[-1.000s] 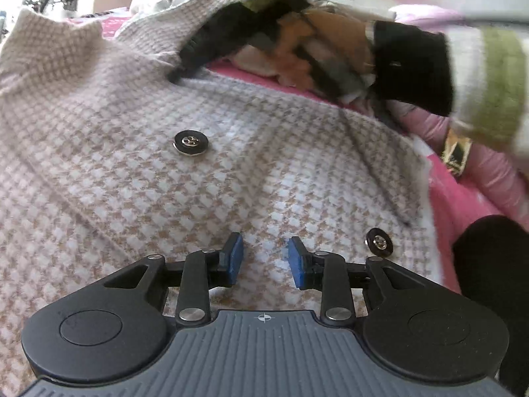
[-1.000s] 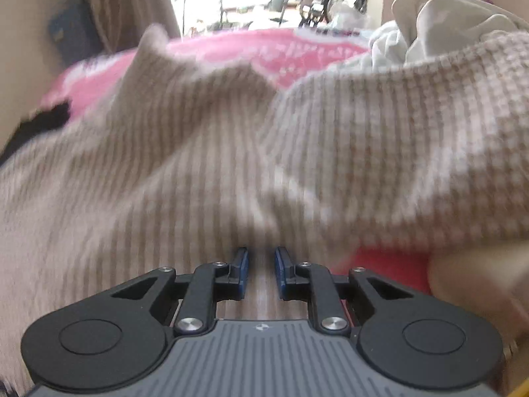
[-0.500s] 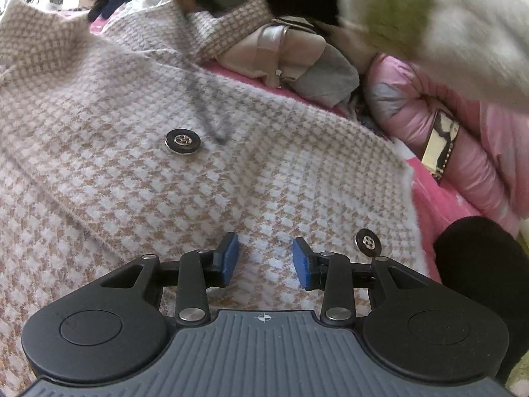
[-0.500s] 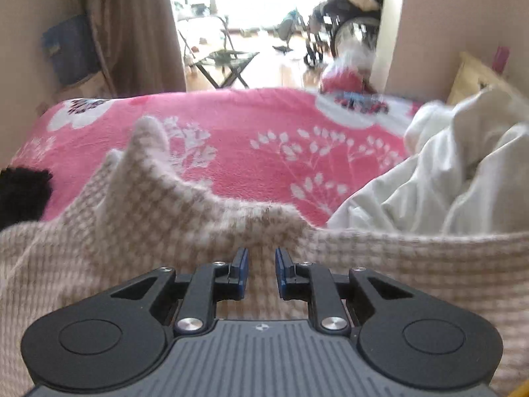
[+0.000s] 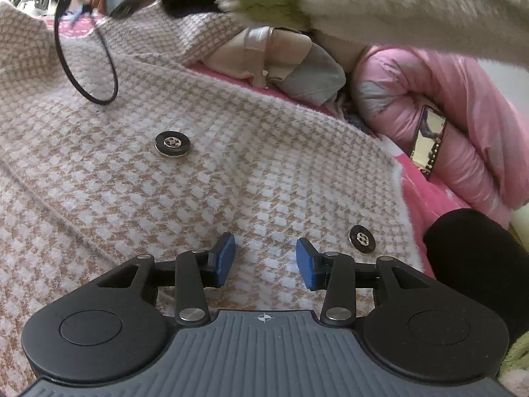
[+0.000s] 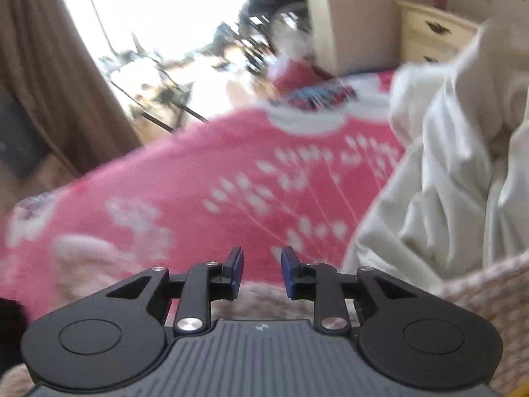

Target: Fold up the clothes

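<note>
Left wrist view: we are hovering the left tool [image 5: 265,261] just above the checked coat [image 5: 198,182], near its upper button [image 5: 172,144], jaws apart and just widening, nothing between them. The coat is lying spread on the pink bed [image 6: 231,178], ready for folding. Beyond that button, our right tool [image 6: 262,271], also just opening, is holding nothing.

Left gripper [image 5: 265,261] jaws just widening, empty, over buttoned houndstooth coat [image 5: 205,198]
</note>
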`<state>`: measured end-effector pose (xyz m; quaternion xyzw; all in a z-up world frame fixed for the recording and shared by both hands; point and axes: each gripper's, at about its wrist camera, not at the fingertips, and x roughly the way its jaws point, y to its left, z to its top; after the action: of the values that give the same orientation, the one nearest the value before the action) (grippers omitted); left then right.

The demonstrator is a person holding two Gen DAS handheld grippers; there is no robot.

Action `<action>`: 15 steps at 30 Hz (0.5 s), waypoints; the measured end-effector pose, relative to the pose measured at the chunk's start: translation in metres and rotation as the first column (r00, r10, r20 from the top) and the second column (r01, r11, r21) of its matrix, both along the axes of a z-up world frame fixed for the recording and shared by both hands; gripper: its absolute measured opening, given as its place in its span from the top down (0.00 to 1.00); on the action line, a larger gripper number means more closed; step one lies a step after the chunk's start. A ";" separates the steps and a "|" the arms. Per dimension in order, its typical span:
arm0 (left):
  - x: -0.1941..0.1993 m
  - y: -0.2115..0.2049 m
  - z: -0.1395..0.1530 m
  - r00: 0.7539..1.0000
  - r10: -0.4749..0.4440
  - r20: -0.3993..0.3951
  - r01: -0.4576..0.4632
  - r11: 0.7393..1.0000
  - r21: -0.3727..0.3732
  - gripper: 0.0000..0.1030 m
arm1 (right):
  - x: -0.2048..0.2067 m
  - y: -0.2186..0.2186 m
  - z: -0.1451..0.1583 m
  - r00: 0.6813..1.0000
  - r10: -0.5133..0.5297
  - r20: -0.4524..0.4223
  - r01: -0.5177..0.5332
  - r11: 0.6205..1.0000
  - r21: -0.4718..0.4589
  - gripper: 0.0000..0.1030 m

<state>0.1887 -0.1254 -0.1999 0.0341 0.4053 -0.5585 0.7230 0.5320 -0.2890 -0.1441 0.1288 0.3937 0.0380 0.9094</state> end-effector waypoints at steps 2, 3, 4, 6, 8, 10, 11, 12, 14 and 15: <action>0.001 0.001 0.000 1.000 0.000 -0.007 0.000 1.000 -0.001 0.60 | -0.012 0.006 0.019 0.994 0.101 0.048 -0.103 0.994 0.037 0.68; 0.001 0.001 0.000 1.000 -0.001 -0.007 0.001 1.000 0.000 0.60 | -0.017 0.011 0.027 0.984 0.164 0.064 -0.168 0.984 0.059 0.51; 0.001 0.001 0.000 1.000 0.000 -0.006 0.000 1.000 0.002 0.60 | -0.019 0.015 0.033 0.973 0.218 0.077 -0.224 0.972 0.074 0.42; 0.000 0.001 0.001 1.000 0.000 0.005 0.000 1.000 0.007 0.60 | -0.016 0.028 0.040 0.946 0.313 0.079 -0.317 0.947 0.045 0.32; -0.002 0.001 0.002 1.000 -0.001 0.018 0.001 1.000 0.012 0.60 | -0.008 0.038 0.040 0.941 0.333 0.056 -0.334 0.942 0.016 0.30; -0.002 0.001 0.002 1.000 -0.003 0.025 0.003 1.000 0.015 0.60 | 0.005 0.041 0.036 0.941 0.337 0.014 -0.337 0.939 0.064 0.30; -0.002 0.001 0.002 1.000 -0.004 0.025 0.004 1.000 0.015 0.60 | 0.008 0.041 0.036 0.944 0.330 0.007 -0.330 0.941 0.072 0.30; -0.001 0.001 0.002 1.000 -0.004 0.023 0.004 1.000 0.013 0.60 | 0.007 0.039 0.039 0.950 0.312 0.017 -0.312 0.949 0.047 0.31; 0.000 0.001 0.001 1.000 -0.007 0.017 0.007 1.000 0.010 0.60 | 0.003 0.036 0.044 0.949 0.313 0.025 -0.313 0.950 0.007 0.32; 0.001 0.001 0.001 1.000 -0.007 0.012 0.007 1.000 0.009 0.60 | 0.001 0.035 0.044 0.942 0.335 0.022 -0.335 0.942 0.002 0.34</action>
<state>0.1898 -0.1246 -0.1987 0.0422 0.4033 -0.5590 0.7232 0.5327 -0.2538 -0.0998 0.0624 0.3998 0.1945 0.8935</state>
